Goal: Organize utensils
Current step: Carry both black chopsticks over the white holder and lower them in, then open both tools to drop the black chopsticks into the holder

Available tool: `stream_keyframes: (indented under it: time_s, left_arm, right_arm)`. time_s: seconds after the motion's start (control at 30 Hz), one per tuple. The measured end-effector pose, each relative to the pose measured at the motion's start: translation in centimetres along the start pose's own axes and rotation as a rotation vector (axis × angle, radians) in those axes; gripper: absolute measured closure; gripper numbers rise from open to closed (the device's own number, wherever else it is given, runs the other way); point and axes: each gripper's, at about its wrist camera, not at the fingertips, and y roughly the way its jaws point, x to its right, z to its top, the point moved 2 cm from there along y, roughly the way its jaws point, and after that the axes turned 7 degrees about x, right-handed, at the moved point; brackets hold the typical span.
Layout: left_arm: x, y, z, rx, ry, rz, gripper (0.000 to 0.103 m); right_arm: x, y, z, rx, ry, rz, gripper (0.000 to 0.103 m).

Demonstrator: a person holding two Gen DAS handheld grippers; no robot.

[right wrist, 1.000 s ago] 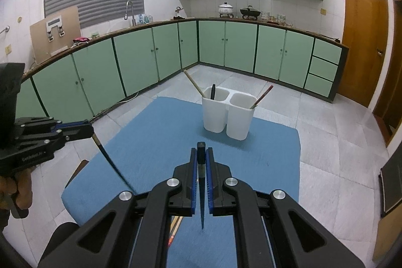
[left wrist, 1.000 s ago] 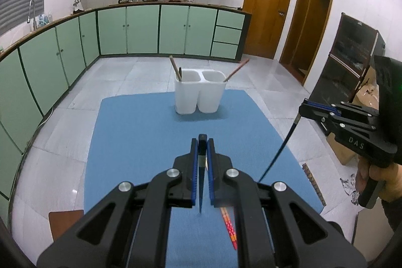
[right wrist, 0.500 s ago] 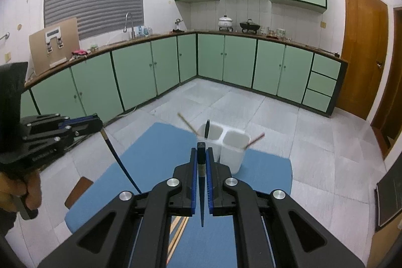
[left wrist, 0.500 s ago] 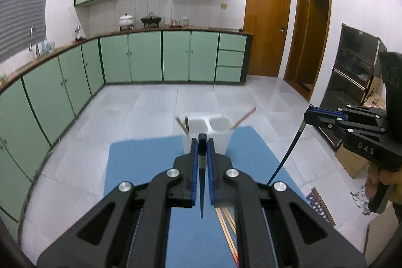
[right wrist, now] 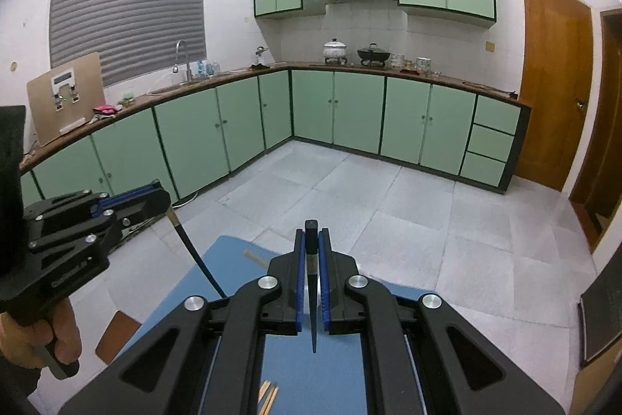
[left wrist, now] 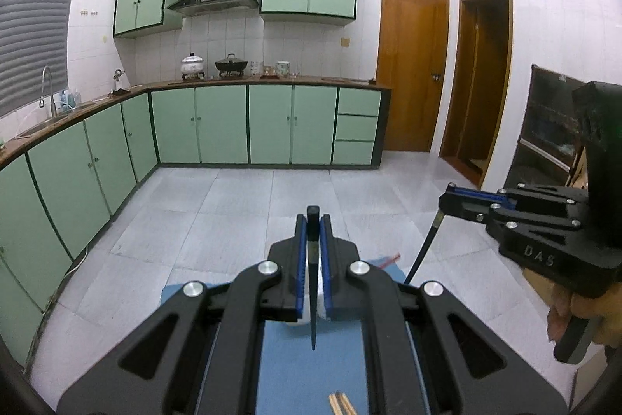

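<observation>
Here, the left tool and right tool each pinch a dark chopstick, point down, above the blue worktop; loose wooden chopsticks lie below.

- Left hand-held gripper: matt black plastic, blue ribbed pads, shiny metal bolts.
- Thin black chopstick: smooth, slightly glossy.
- Blue cloth mat: matt.
- Pale wooden chopsticks: bare, dull.
- Grey tiled floor: glossy.
</observation>
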Motion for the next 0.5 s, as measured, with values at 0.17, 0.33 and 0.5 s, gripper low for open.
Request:
stream_keyframes:
  time_s: [0.17, 0.33, 0.5]
  left_arm:
    - [-0.1, 3.2, 0.8, 0.017, 0.014, 0.019, 0.097]
    - [-0.7, 6.4, 1.5, 0.034, 0.018, 0.036, 0.097]
    - [-0.8, 9.9, 1.7, 0.043, 0.027, 0.040, 0.097]
  right_arm:
    - [0.6, 2.8, 1.6, 0.020, -0.009, -0.026, 0.097]
    - [1.4, 5.2, 2.4, 0.044, -0.012, -0.044, 0.097]
    - [2.8, 8.4, 2.1, 0.040, -0.003, -0.057, 0.097]
